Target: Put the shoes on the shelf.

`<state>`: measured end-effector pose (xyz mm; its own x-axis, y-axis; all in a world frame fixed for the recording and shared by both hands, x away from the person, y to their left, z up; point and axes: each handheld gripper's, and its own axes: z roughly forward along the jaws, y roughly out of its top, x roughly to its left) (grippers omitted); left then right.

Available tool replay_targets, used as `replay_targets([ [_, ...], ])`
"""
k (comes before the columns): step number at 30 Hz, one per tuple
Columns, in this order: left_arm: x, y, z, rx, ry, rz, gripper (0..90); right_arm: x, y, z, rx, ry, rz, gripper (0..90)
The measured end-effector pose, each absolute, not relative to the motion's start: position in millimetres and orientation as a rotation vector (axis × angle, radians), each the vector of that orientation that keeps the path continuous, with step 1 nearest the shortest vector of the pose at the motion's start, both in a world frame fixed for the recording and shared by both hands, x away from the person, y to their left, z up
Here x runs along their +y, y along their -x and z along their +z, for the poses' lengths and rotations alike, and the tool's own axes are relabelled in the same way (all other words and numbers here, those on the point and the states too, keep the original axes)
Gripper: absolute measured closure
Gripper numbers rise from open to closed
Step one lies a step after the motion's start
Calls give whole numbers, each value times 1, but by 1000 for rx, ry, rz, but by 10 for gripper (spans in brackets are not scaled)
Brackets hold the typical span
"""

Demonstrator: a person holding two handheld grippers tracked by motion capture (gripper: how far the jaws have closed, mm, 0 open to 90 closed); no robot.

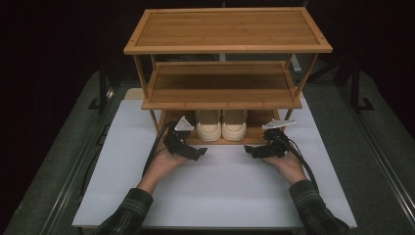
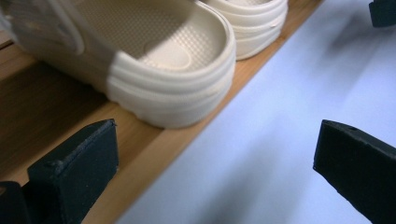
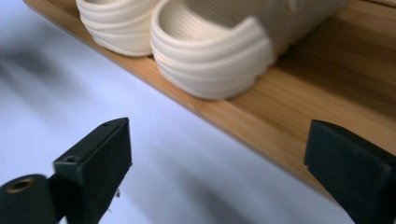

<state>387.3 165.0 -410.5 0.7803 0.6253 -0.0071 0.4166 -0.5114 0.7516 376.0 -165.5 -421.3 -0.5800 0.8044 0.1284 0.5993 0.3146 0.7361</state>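
Slippers (image 1: 221, 125) sit half hidden under the rack's (image 1: 227, 29) middle shelf.

Pair of slippers, cream, moulded one-piece, ribbed bands around the heel walls, dimpled footbeds. Left slipper (image 1: 209, 125): upright on its sole, on the bottom shelf (image 1: 254, 138) of a bamboo rack, heel toward the shelf's front edge, toe pointing inward under the middle shelf. Right slipper (image 1: 234, 125): same pose, just beside the first, sides close or touching; contact cannot be told. Both heels sit near the front edge, roughly centred along the shelf
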Motion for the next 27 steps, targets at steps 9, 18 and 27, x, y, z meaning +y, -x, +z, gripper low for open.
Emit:
replay_targets([
  [9,200,-352,-410,796,-2149,363,4,-194,-347,-419,2302,-1306,1115,46],
  [18,238,-311,-413,846,-2157,392,14,-224,-312,-424,2259,-1366,1111,22],
  [27,282,-274,-422,920,-2167,388,0,-251,-283,-438,2240,-1389,1070,17],
])
